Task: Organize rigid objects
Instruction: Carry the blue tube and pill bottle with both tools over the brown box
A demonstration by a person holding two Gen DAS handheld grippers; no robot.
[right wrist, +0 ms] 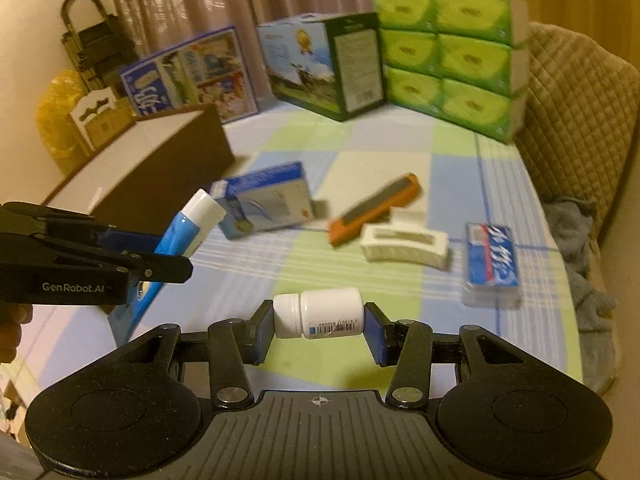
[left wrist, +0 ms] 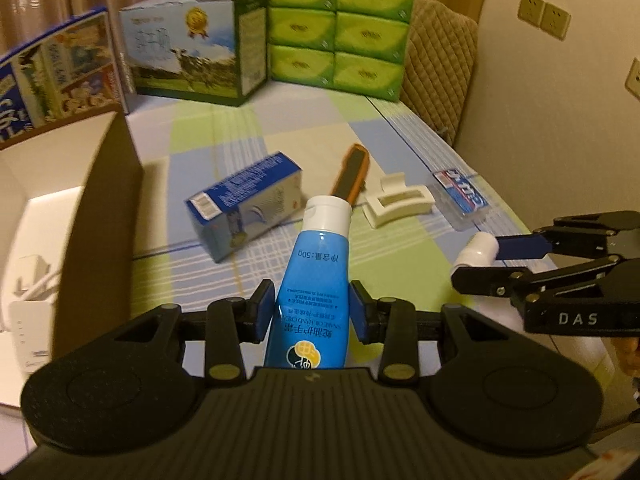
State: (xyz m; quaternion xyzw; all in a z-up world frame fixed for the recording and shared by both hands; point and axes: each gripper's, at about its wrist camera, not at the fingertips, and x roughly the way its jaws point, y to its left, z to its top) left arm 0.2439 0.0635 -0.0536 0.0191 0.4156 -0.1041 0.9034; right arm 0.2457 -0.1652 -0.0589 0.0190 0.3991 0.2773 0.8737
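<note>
Nearest, the left gripper (left wrist: 312, 312) has its jaws clenched on a blue tube (left wrist: 310, 276) with a white cap, held clear of the desk (left wrist: 400, 280) and pointing toward 12 o'clock in the left wrist view. At 3 o'clock from it, the right gripper (right wrist: 318, 320) grasps a small white bottle (right wrist: 324, 318) sideways, one pad on the cap end and the other on the base, also lifted off the checked cloth.

Beyond the tube, four loose things lie on the desk. At 11 o'clock is one blue and white carton (left wrist: 244, 210) on its side. At 12 o'clock, partly hidden behind the tube's cap, is one orange and grey bar (left wrist: 352, 172). Just right of it, at 1 o'clock, sits one white hair clip (left wrist: 398, 200), and at 2 o'clock one clear flat case with a blue label (left wrist: 462, 196) near the desk's edge.

At 9 o'clock stands one open brown box with a white inside (left wrist: 60, 216); something white lies in it, too blurred to name.

Farthest, along the back at 10 to 1 o'clock, stand two printed cartons (left wrist: 188, 48) and one pack of six green tissue packets (left wrist: 340, 28), touching side by side. A quilted chair back (left wrist: 440, 60) rises at the far right.
</note>
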